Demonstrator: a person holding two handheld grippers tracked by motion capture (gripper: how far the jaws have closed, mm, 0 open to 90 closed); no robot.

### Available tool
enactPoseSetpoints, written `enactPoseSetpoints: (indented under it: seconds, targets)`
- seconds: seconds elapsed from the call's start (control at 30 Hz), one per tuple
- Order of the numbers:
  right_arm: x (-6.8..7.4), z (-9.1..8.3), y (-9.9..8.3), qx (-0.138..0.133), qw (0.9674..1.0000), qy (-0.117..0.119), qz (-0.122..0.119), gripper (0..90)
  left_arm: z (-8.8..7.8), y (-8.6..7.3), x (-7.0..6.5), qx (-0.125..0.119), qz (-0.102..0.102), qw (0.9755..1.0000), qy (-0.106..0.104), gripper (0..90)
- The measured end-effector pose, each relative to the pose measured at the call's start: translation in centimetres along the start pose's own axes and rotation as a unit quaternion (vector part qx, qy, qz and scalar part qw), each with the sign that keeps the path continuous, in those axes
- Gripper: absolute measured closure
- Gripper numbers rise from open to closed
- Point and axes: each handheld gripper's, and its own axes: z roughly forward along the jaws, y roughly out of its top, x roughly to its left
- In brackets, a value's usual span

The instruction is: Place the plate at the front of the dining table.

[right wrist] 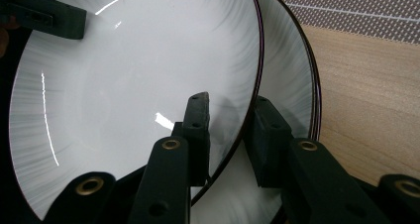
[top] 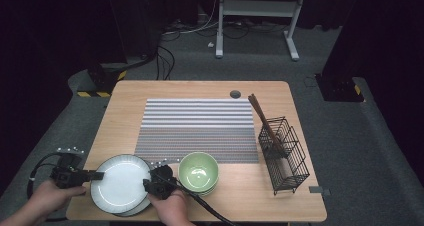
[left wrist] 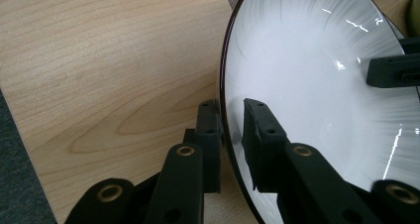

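Note:
Two white plates with dark rims lie stacked at the table's front left. My left gripper (top: 100,176) (left wrist: 230,115) comes in from the left and is shut on the top plate's (top: 122,183) (left wrist: 307,85) left rim, one jaw under it and one on its face. On the opposite rim, my right gripper (top: 149,183) (right wrist: 230,110) is shut on the same top plate (right wrist: 124,75). That side sits tilted up off the lower plate (right wrist: 292,75) (top: 131,212). Each gripper view also shows the far gripper's jaw across the plate.
Stacked green bowls (top: 198,172) stand just right of the plates, close to my right hand. A striped placemat (top: 197,128) covers the table's middle. A black wire basket (top: 284,156) holding chopsticks (top: 262,118) stands at the right. The table's front edge is near.

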Motion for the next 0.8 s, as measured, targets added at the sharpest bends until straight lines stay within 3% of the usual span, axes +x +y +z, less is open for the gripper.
enactPoseSetpoints:
  seconds: [0.6,0.73,0.8]
  targets:
    - [-0.08,0.09,-0.19,-0.022,0.9998,-0.001,0.001,71.3,0.05,0.07,-0.09,-0.008,0.017,0.9998,-0.003,77.8]
    - [0.05,0.05,-0.28,-0.025,0.9997,-0.005,-0.002,71.3,0.06,0.05,-0.02,-0.013,0.014,0.9998,-0.008,78.2]
    - [0.21,-0.10,-0.31,-0.031,0.9994,-0.013,-0.008,71.5,0.09,0.05,0.01,-0.016,0.024,0.9996,-0.010,78.2]
